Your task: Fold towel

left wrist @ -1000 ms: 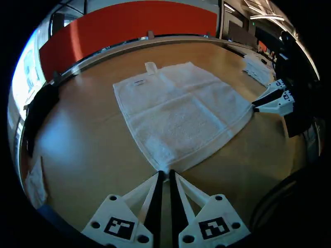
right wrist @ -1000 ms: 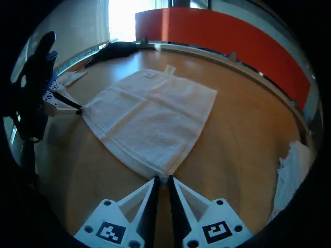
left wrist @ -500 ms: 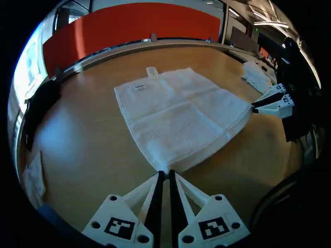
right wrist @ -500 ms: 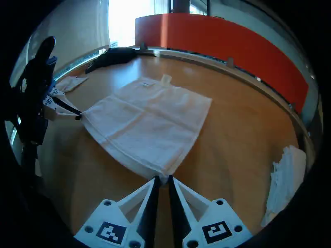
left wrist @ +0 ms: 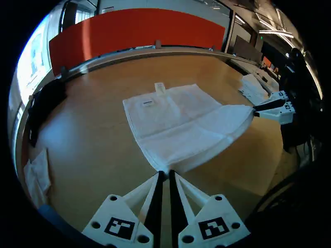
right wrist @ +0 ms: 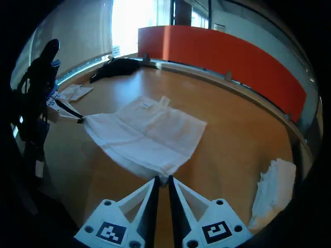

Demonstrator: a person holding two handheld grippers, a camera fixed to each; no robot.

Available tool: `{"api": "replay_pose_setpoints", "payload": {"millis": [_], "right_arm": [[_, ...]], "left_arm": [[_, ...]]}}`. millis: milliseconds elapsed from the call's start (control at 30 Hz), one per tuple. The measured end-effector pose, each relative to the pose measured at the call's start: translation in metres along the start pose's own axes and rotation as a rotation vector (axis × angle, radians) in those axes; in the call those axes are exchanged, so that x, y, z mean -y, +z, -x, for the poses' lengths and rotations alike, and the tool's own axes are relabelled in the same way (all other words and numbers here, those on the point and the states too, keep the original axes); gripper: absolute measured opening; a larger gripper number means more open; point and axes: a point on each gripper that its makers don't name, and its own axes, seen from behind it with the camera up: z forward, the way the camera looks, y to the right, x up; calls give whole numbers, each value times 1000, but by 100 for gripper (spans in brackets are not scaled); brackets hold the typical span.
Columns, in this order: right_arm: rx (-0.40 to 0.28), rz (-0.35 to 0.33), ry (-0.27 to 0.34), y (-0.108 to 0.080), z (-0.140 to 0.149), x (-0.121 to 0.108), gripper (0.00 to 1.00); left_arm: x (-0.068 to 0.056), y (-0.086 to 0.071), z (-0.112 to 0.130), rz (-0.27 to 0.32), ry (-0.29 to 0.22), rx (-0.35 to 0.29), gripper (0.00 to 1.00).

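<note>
pinching a near corner of the towel (left wrist: 178, 124), my left gripper (left wrist: 165, 173) points low across the table (left wrist: 95, 140), fingers squeezed together on the cloth. my right gripper (right wrist: 162, 178) is clamped the same way on the neighbouring corner, off to my right side. between them the towel's near edge hangs raised above the wooden table; its far half lies flat. behind runs an orange partition (left wrist: 136, 29).
</note>
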Motion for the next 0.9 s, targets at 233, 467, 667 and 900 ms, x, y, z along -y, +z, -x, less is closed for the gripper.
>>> {"api": "replay_pose_setpoints", "payload": {"millis": [233,467,667,900], "right_arm": [[-8,-6,-8,-23,-12,4,17],[-3,-18,-9,-41,-14,9,17],[8,-25,-6,-42,-10,12,17],[8,-18,-4,-38,-15,8,17]], "left_arm": [[-11,-20,-2,14,-26,4,11],[-20,-36,1,39,-65,11,11],[-21,-38,5,40,-69,19,11],[-19,-36,-2,38,-69,12,11]]}}
